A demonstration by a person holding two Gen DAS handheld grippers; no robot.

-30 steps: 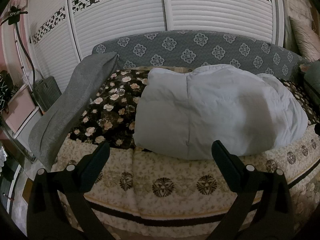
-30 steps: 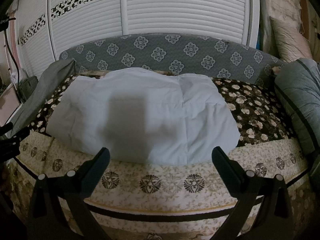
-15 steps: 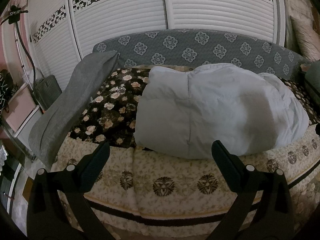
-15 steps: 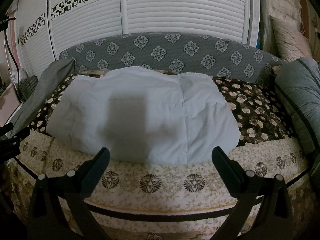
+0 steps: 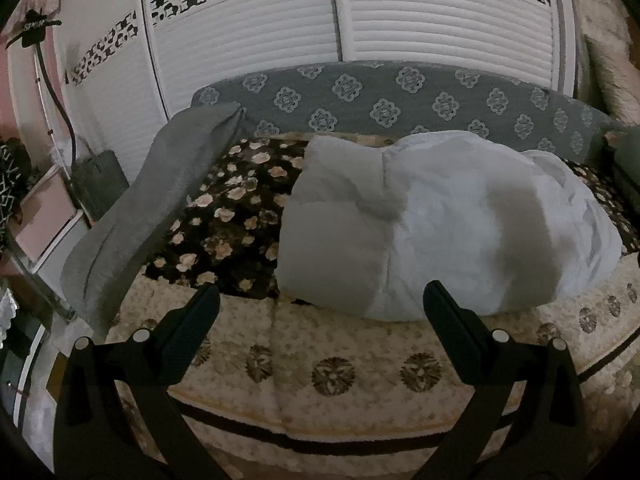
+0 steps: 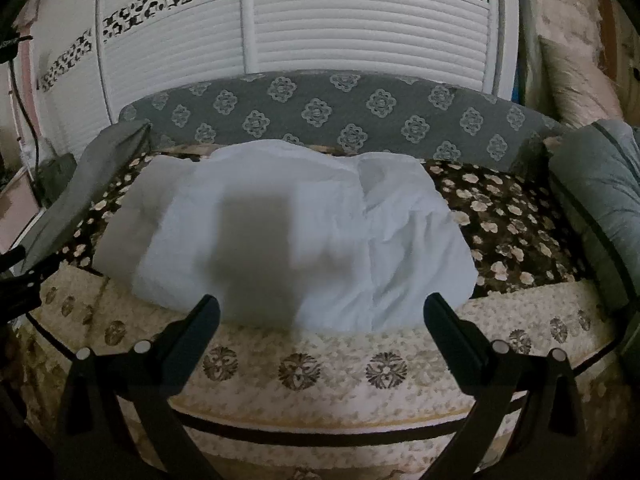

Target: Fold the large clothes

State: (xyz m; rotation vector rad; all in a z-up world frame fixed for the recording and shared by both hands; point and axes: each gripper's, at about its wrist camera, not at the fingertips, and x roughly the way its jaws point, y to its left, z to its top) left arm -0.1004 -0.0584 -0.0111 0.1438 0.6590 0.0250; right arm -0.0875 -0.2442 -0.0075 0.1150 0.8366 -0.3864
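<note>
A large pale blue padded garment point(image 5: 444, 224) lies folded in a thick bundle on the bed, over a dark floral blanket point(image 5: 232, 208). In the right wrist view the same garment point(image 6: 280, 232) fills the middle of the bed. My left gripper point(image 5: 320, 300) is open, its fingers spread wide just in front of the bundle's near edge, holding nothing. My right gripper point(image 6: 320, 304) is also open and empty, level with the bundle's front edge. Soft shadows fall across the garment.
A cream patterned bedspread point(image 6: 304, 368) covers the bed's front edge. A grey patterned headboard point(image 5: 400, 100) stands behind, white louvred doors point(image 6: 360, 24) beyond. A grey cushion point(image 5: 160, 200) lies at left, a grey folded quilt point(image 6: 596, 184) at right. The left gripper's body point(image 6: 20, 280) shows at the left rim.
Both cameras have tilted slightly, so the bed sits a little lower in view. The garment has not moved and both grippers stay open.
</note>
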